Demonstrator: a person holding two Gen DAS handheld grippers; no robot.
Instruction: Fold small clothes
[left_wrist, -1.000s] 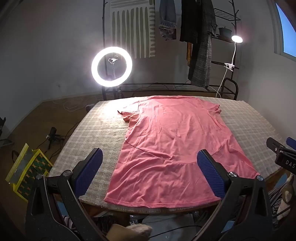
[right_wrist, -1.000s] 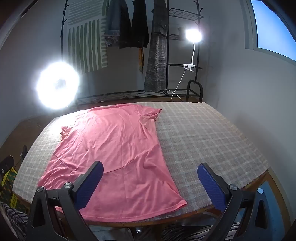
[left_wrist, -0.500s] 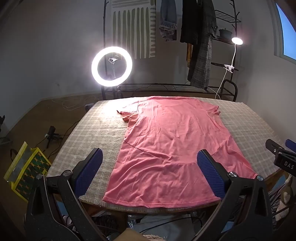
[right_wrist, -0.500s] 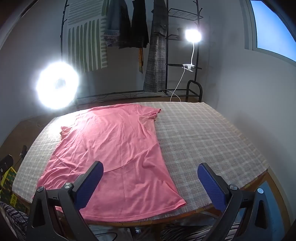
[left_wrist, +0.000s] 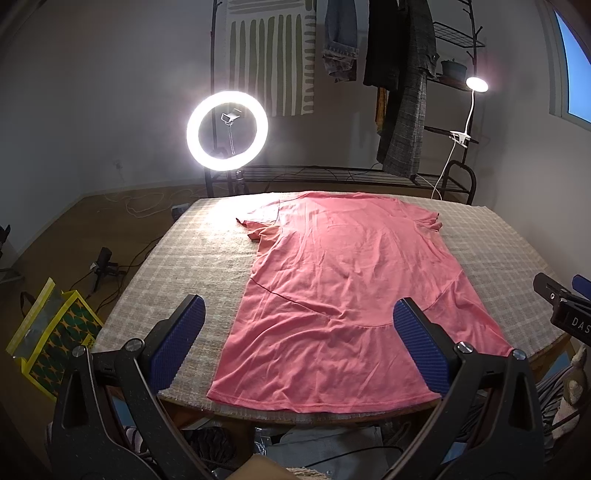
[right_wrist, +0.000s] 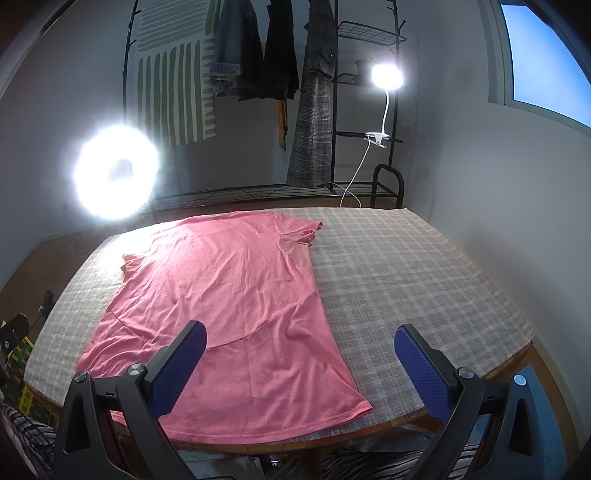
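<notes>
A pink T-shirt (left_wrist: 347, 291) lies spread flat on the checked tablecloth (left_wrist: 207, 258), hem toward me, sleeves at the far end. It also shows in the right wrist view (right_wrist: 229, 302). My left gripper (left_wrist: 299, 339) is open and empty, held above the table's near edge over the hem. My right gripper (right_wrist: 299, 362) is open and empty, above the shirt's near right corner (right_wrist: 364, 404). The right gripper's tip shows at the right edge of the left wrist view (left_wrist: 561, 306).
A ring light (left_wrist: 227, 131) stands behind the table's far left. A clip lamp (left_wrist: 476, 85) and a clothes rack (left_wrist: 402, 85) stand behind. A yellow bag (left_wrist: 48, 339) sits on the floor at left. Bare checked tablecloth lies right of the shirt (right_wrist: 417, 280).
Both grippers have drifted slightly; the shirt lies as before. Jaws stay open.
</notes>
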